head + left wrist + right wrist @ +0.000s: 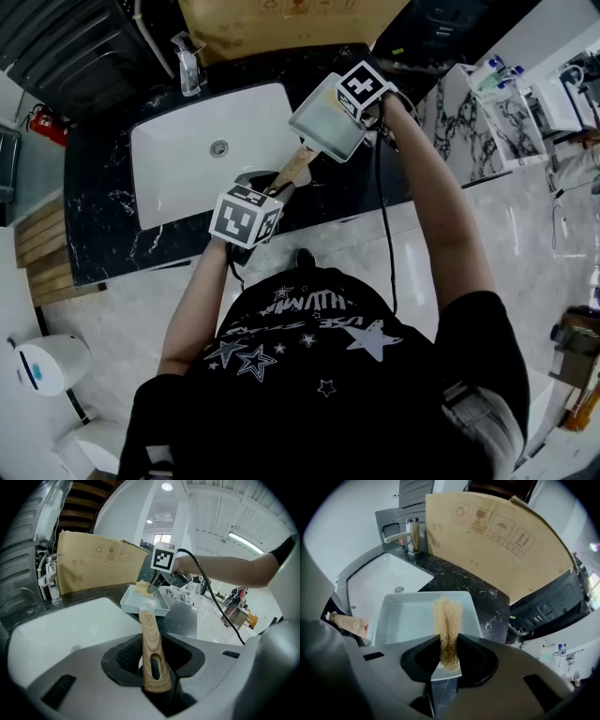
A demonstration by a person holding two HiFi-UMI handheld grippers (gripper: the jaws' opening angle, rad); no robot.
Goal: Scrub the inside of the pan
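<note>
My left claw (151, 667) is clamped on the wooden handle (149, 637) at the lower centre of its view, holding the white square pan (145, 603) up over the dark counter (103, 216), just right of the sink (187, 169). My right claw (447, 651) pinches a tan sponge (447, 616), which reaches down inside the pan at mid-frame.

The head camera looks steeply down from well above the pan (328, 127), taking in the sink (202, 159) and the tabletop (103, 225). The camera on the left tool (152, 663) sits behind the pan and faces along it, nearly level. The camera on the right tool (447, 651) looks down into the pan from close above. All three views share pan and sink.
</note>
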